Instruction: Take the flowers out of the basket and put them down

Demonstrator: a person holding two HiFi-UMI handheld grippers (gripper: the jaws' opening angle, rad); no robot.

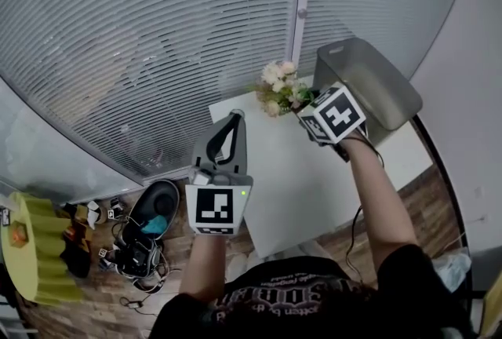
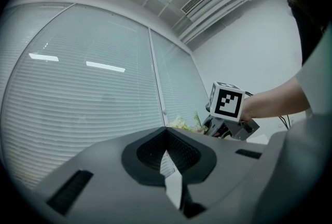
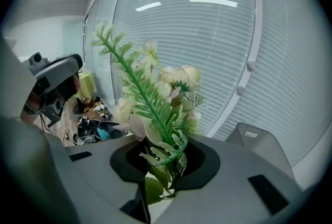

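- Left gripper (image 1: pixel 233 118): lower centre of the head view, above the desk (image 1: pixel 290 180); jaws clenched together, nothing between them.
- Right gripper (image 1: pixel 307 114): centre right, further in; jaws grasping the flowers by their green stems.
- Flowers (image 1: pixel 278 86): cream blooms with a fern sprig, held in the air over the desk's far edge, just left of the basket.
- Basket (image 1: pixel 375 86): grey, upper right, on the desk.
- Window blinds (image 1: pixel 157 31): behind, across the top.

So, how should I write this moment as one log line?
right gripper: shut on flowers | left gripper: shut, empty | flowers: out of basket, held beside it, not put down
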